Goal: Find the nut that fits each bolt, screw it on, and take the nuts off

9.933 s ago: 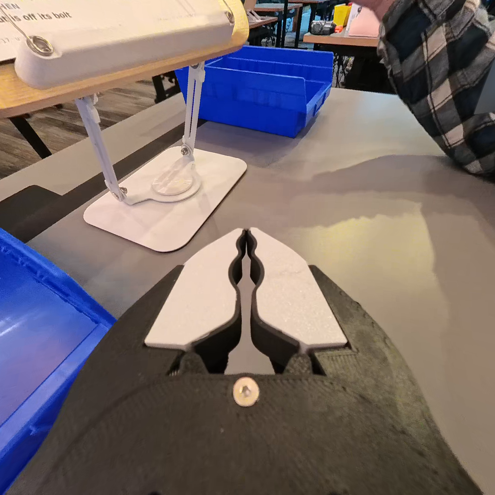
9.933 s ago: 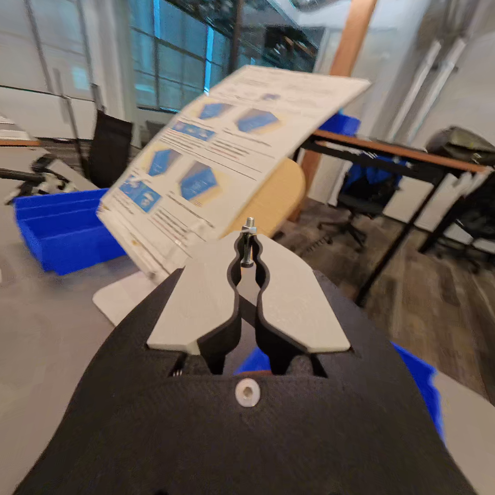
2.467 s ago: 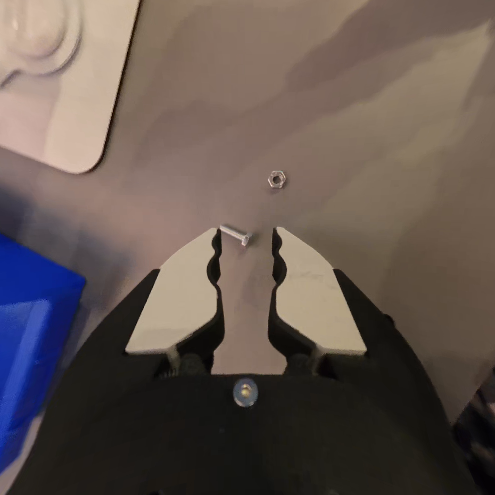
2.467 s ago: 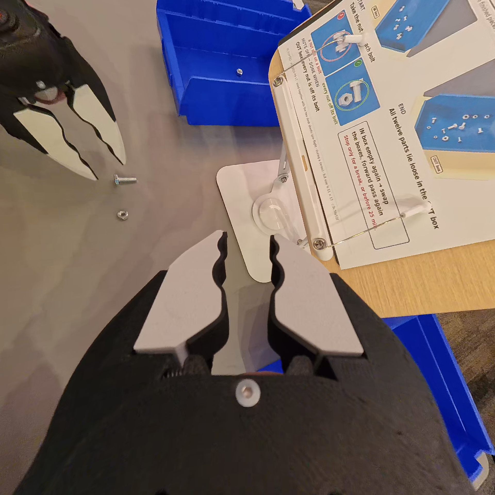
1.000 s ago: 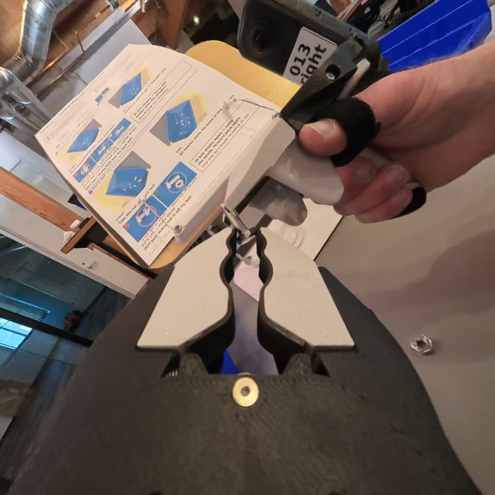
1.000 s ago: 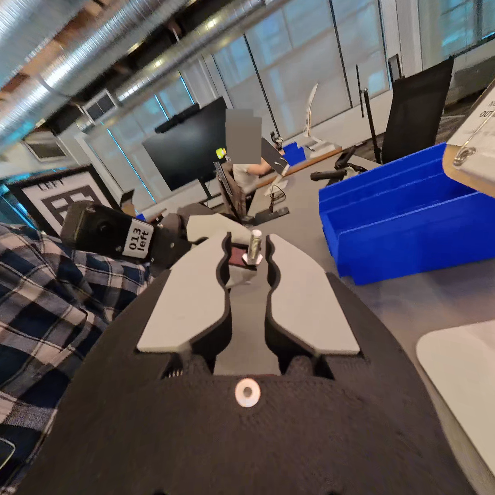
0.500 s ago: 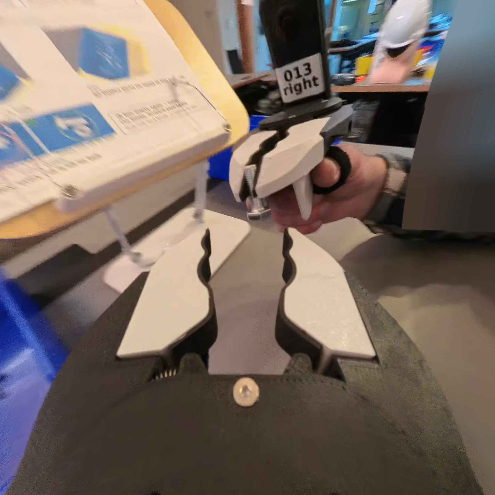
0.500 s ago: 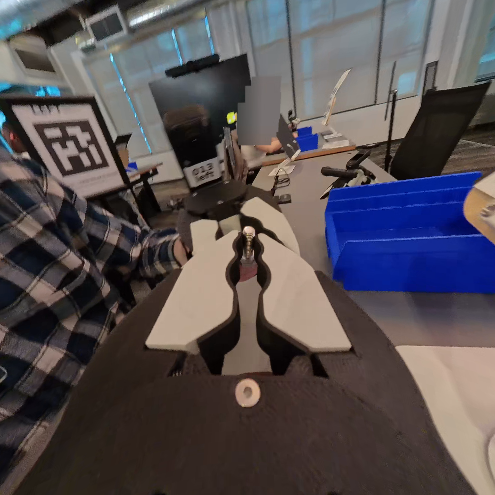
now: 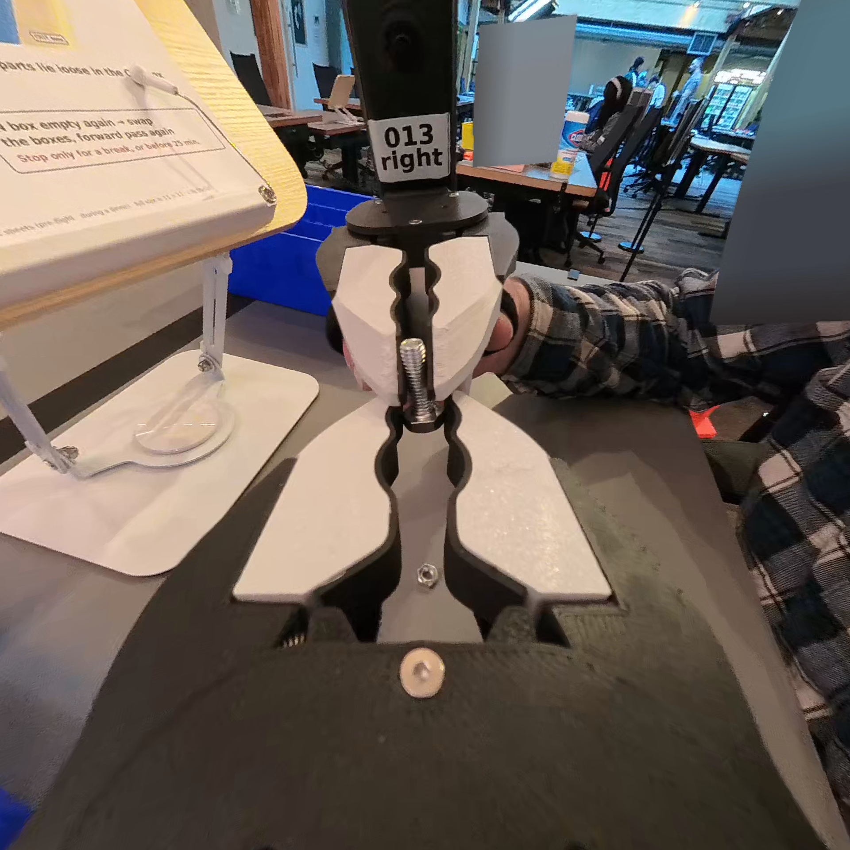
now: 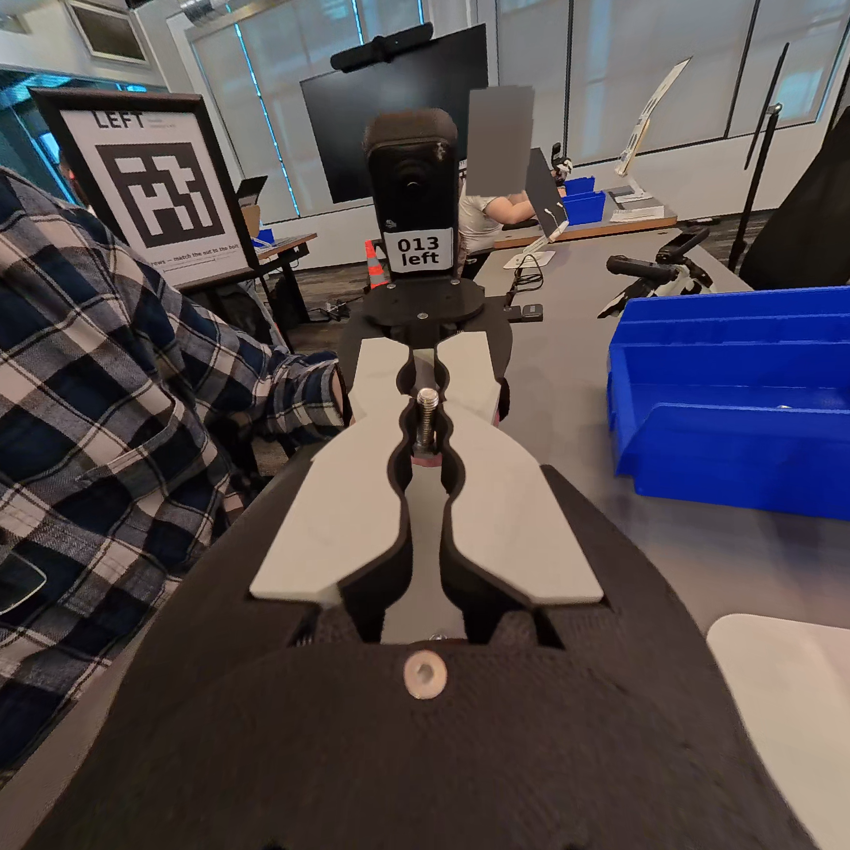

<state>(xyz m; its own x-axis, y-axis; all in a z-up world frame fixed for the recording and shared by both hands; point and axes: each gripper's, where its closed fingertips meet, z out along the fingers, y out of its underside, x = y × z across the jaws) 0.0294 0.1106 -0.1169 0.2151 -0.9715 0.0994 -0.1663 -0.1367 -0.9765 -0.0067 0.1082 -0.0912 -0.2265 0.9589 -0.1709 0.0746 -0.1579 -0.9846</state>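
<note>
A silver hex bolt (image 9: 414,372) stands upright, threaded end up, head down. My right gripper (image 10: 425,411) is shut on its shank (image 10: 425,425). In the left wrist view it reaches down from above (image 9: 414,322). My left gripper (image 9: 424,414) meets it tip to tip from below. Its front notches are shut around the bolt's hex head (image 9: 421,416). It shows beyond my right fingertips in the right wrist view (image 10: 381,381). A loose silver nut (image 9: 427,576) lies on the grey table (image 9: 621,437) under my left fingers.
A document stand with a white base (image 9: 138,483) and a tilted board (image 9: 115,184) is at the left. A blue bin (image 10: 736,391) stands behind it, also in the left wrist view (image 9: 285,271). Plaid sleeves (image 9: 644,331) (image 10: 115,368) flank the grippers. My left and right fingertips are right by each other. The loose silver nut (image 9: 427,576) is about 15 centimetres from both grippers' fingertips.
My left gripper was wide open below the bolt half a second ago; it has moved up and closed on the bolt's head. My right gripper has kept its hold on the shank.
</note>
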